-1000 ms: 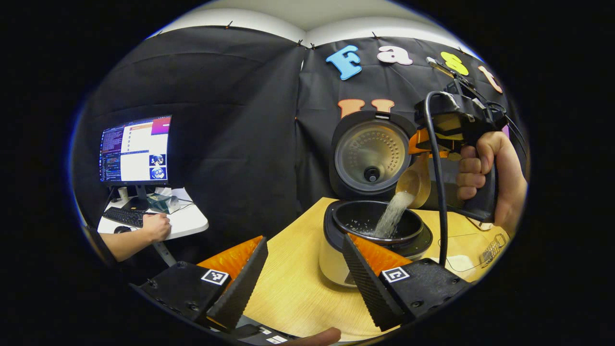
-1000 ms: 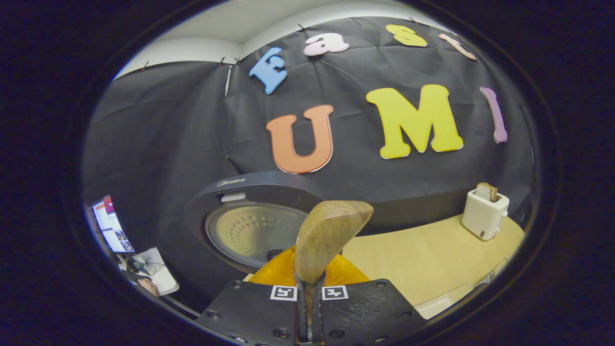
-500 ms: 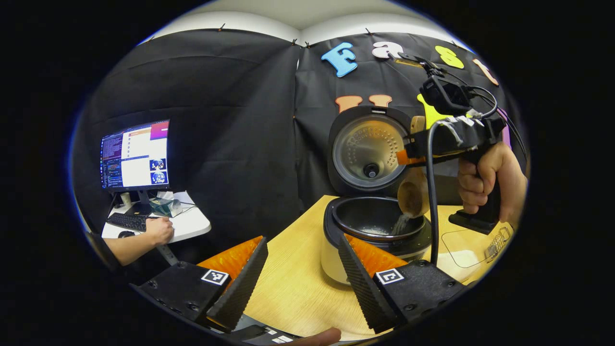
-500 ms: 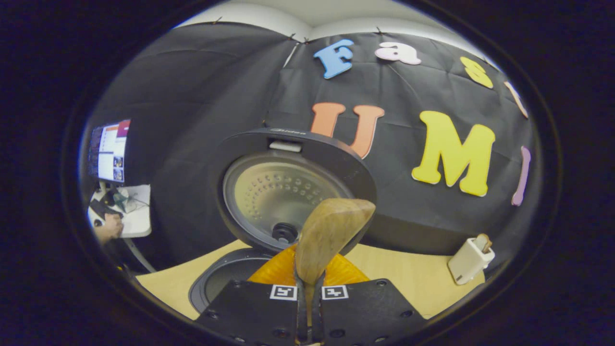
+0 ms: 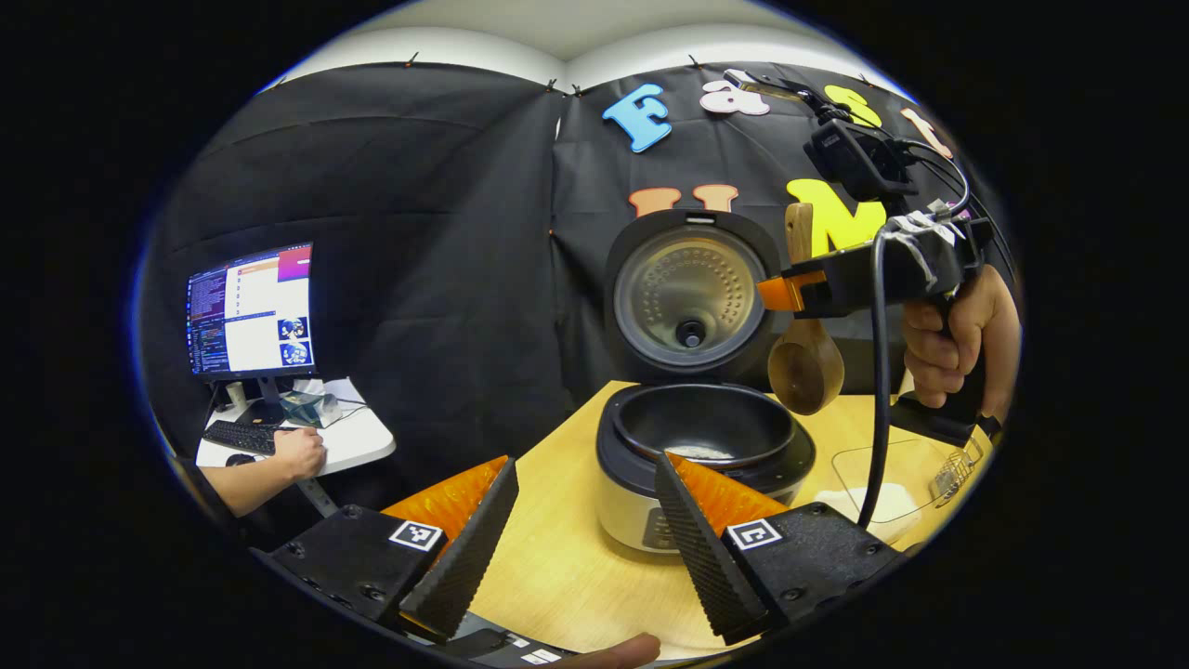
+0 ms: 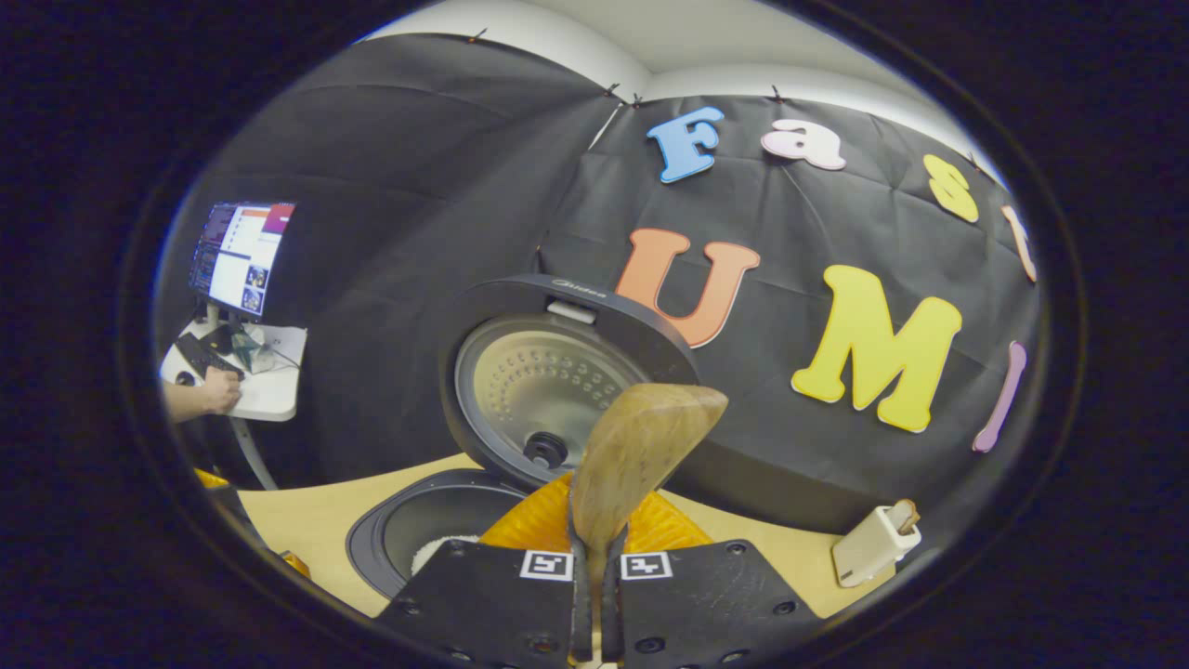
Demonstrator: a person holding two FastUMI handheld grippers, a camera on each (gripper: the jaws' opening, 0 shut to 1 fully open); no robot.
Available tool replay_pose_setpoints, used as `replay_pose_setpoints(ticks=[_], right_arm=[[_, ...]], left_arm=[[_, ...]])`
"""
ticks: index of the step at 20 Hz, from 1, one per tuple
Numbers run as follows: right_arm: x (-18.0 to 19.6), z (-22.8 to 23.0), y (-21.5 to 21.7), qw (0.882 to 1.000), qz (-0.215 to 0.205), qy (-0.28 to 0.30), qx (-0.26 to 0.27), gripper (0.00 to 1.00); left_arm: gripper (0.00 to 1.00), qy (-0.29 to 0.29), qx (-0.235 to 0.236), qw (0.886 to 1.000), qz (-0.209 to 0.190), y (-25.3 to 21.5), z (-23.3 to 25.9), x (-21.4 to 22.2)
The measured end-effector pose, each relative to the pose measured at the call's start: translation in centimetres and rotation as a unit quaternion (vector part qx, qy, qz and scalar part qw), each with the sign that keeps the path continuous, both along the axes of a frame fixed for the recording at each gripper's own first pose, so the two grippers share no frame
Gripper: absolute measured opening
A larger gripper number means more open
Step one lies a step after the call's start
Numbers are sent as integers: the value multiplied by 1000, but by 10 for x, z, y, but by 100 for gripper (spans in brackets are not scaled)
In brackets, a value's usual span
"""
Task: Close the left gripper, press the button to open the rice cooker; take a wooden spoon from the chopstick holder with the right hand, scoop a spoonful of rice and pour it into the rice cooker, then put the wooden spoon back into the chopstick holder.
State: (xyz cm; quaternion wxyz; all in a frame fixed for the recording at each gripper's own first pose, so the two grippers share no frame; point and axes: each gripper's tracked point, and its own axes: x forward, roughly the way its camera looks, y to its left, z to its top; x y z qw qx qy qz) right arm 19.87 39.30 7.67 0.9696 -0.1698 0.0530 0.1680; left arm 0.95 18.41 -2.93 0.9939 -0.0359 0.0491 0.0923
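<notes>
Wooden worktop (image 5: pixel 557 557) carries the open rice cooker (image 5: pixel 701 441), rice in its pot; right gripper (image 5: pixel 790 290) clenched on the wooden spoon (image 5: pixel 804 370), handle upright, bowl hanging just right of the cooker rim; left gripper (image 5: pixel 581 520) fingers spread, empty, nearer.

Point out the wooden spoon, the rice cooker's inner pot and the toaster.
wooden spoon (image 5: pixel 804 372): left gripper view, on the bowl.
inner pot (image 5: pixel 703 429): left gripper view, on its dark inside wall.
toaster (image 6: pixel 869 553): right gripper view, on its white side.
</notes>
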Motion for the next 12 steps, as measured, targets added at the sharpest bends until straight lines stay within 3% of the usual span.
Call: replay_pose_setpoints(ticks=[9, 10, 12], right_arm=[[-13, 36, -157, 995, -92, -10, 43, 2], [-15, 36, -177, 993, -106, -8, 46, 4], [-18, 34, -214, 990, -133, -2, 52, 4]], left_arm=[[95, -51, 6, 997, -62, -59, 34, -13], [100, -51, 8, 996, -66, -63, 35, -15], [95, -57, 18, 996, -67, -70, 39, -18]])
